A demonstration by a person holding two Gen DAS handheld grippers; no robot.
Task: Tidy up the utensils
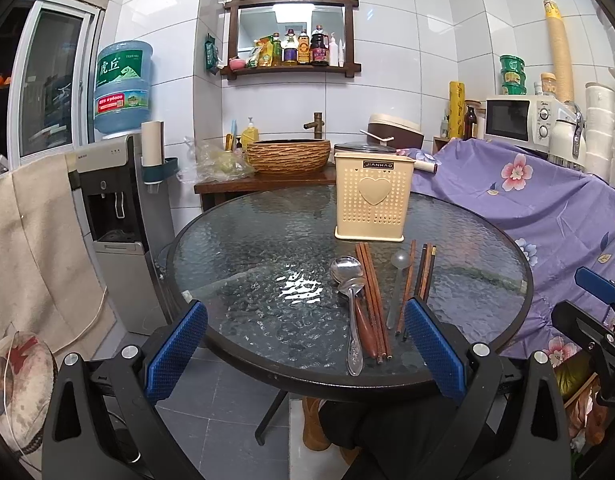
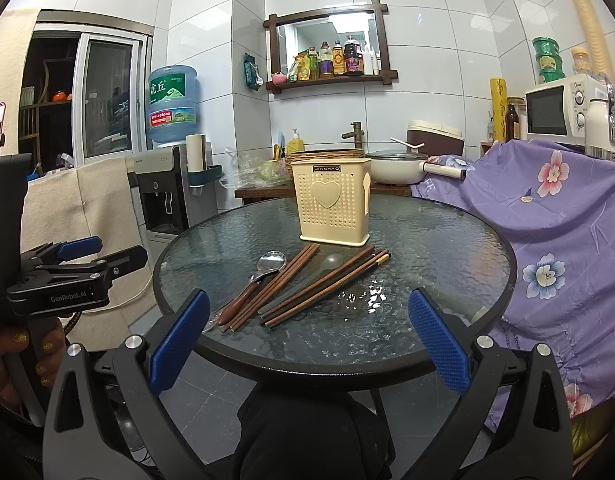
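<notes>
Lying on pebbled glass table (image 2: 447, 240): wooden chopsticks (image 2: 275, 284).

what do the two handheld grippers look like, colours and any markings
Both grippers are black plastic with silver bolts at the joints. The left gripper and right gripper each carry blue, finely textured finger pads. Seen from the right wrist camera, the left gripper's body bears white "GenRobot.AI" lettering. The hand holding it wears gold glitter nail polish.
</notes>
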